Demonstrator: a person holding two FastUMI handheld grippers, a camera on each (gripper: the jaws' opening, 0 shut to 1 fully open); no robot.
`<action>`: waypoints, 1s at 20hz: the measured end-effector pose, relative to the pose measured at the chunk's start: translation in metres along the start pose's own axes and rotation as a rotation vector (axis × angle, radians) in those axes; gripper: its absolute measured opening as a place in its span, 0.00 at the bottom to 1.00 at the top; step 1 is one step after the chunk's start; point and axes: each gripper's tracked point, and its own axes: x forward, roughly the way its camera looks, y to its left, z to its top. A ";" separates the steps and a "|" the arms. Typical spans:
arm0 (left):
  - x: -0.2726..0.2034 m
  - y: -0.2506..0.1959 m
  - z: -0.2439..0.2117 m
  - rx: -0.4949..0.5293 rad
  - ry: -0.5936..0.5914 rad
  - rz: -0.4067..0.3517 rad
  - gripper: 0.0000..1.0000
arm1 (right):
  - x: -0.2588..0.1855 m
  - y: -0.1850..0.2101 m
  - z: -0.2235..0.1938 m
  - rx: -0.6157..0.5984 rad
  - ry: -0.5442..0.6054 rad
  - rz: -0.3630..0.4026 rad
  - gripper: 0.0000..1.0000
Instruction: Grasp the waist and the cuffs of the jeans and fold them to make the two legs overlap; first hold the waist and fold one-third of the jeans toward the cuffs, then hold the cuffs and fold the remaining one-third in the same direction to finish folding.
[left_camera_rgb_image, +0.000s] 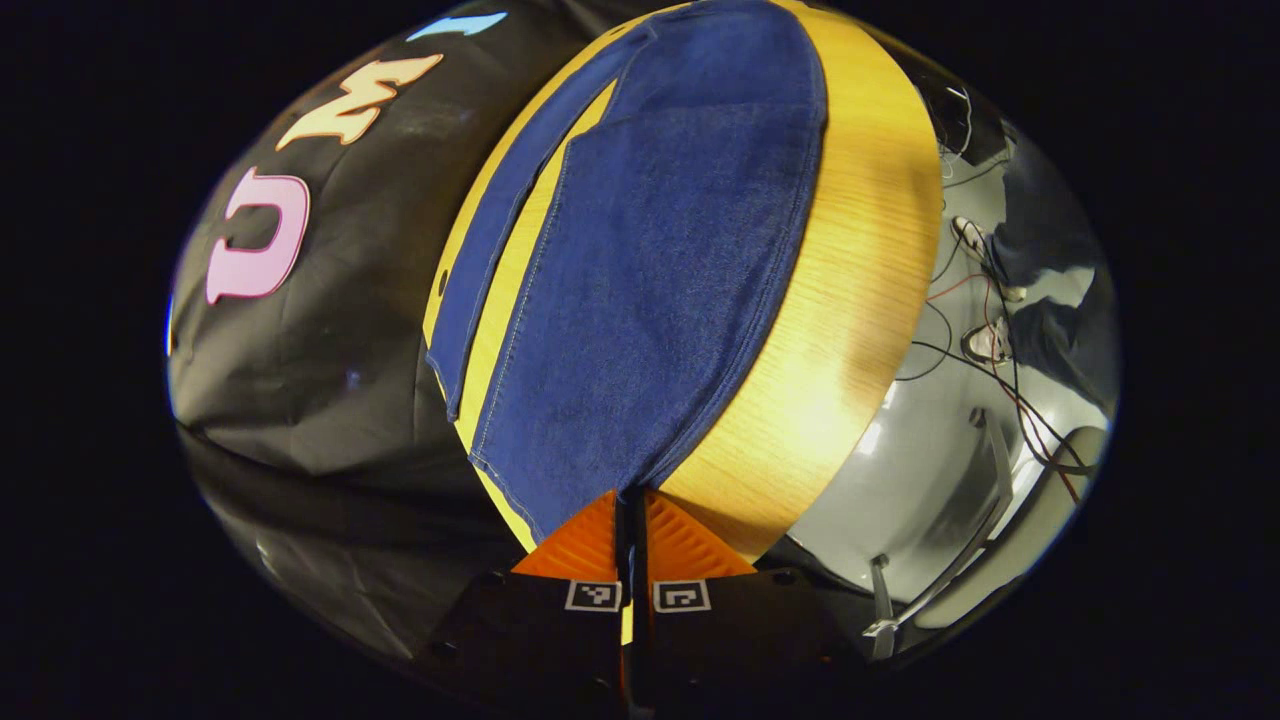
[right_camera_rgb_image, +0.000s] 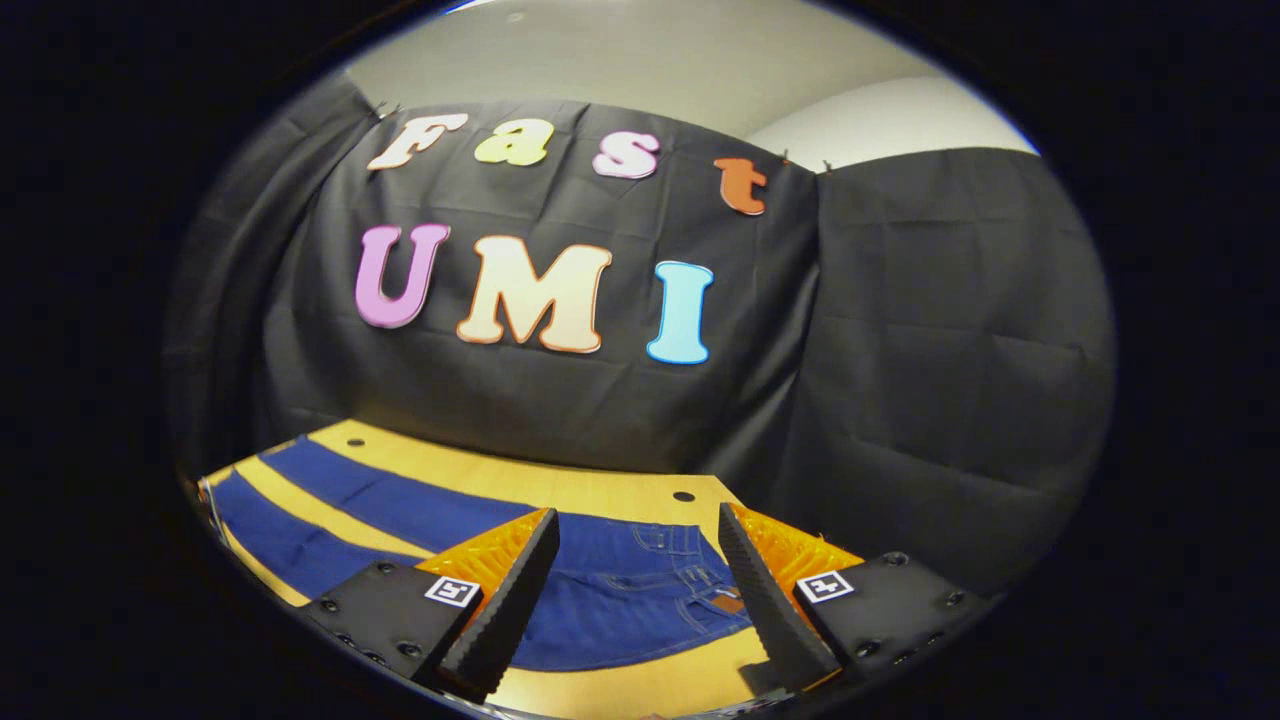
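The blue denim jeans (left_camera_rgb_image: 650, 290) lie flat along the wooden bench (left_camera_rgb_image: 850, 300). The left gripper (left_camera_rgb_image: 632, 510) pinches a cuff at the near edge. The right gripper (right_camera_rgb_image: 635, 590), spread, hovers over the waist; it should close on the waistband before lifting.

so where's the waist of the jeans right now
In the right gripper view, the waist of the jeans lies flat on the wooden table, between the open fingers of the right gripper and near the table's right end.
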 end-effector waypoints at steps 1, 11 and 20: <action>-0.002 -0.001 0.000 -0.009 0.003 -0.003 0.00 | 0.003 -0.005 -0.011 -0.065 0.016 0.008 1.00; 0.000 0.000 -0.002 0.032 0.022 0.018 0.00 | 0.024 -0.043 -0.158 -0.560 0.269 0.164 0.99; 0.002 0.001 -0.003 0.004 0.062 -0.001 0.00 | 0.048 -0.031 -0.249 -0.894 0.388 0.389 1.00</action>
